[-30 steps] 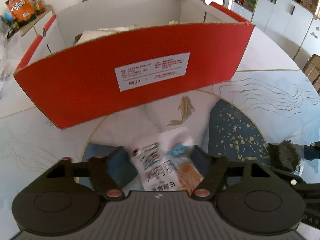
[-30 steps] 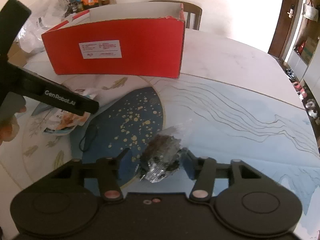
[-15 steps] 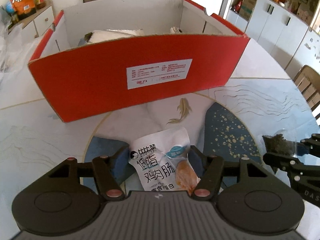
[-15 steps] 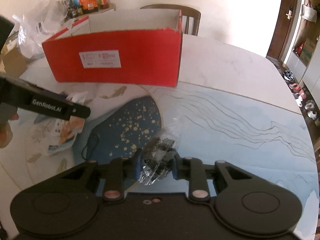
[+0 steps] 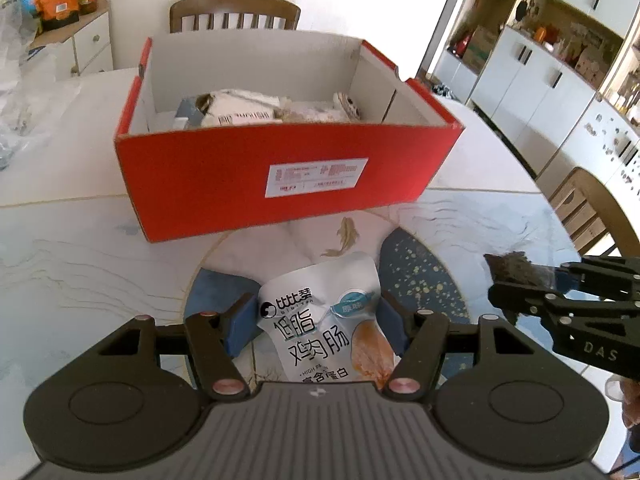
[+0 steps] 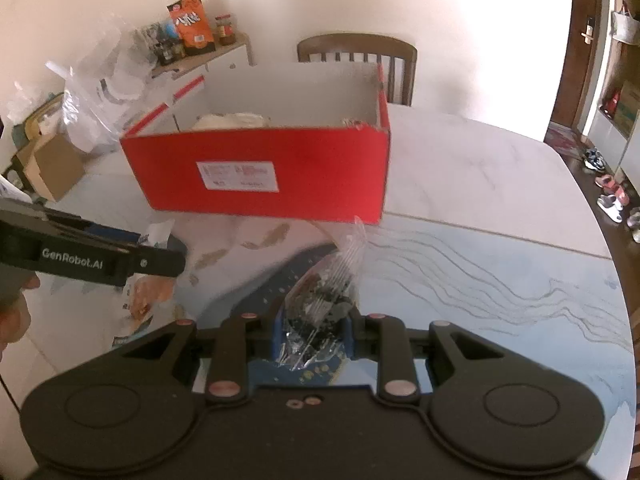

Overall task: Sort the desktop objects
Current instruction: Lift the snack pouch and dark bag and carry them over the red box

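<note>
My left gripper (image 5: 316, 324) is shut on a white snack pouch (image 5: 324, 320) with black Chinese print and holds it above the table, in front of the red cardboard box (image 5: 280, 168). My right gripper (image 6: 312, 330) is shut on a clear plastic bag of dark stuff (image 6: 320, 300), lifted off the table. That bag also shows at the right of the left wrist view (image 5: 510, 266). The box (image 6: 260, 168) is open on top and holds several packets (image 5: 240, 110).
The round table (image 6: 480, 200) has a blue-and-white painted top. A wooden chair (image 5: 234, 12) stands behind the box. A white cabinet with an orange snack bag (image 6: 192, 24) stands at the back left, beside plastic bags (image 6: 92, 92). White cupboards (image 5: 540, 80) are at the right.
Both grippers have risen and pulled back from the box. The right gripper closed on the dark bag and lifted it. The pouch rose with the left gripper.
</note>
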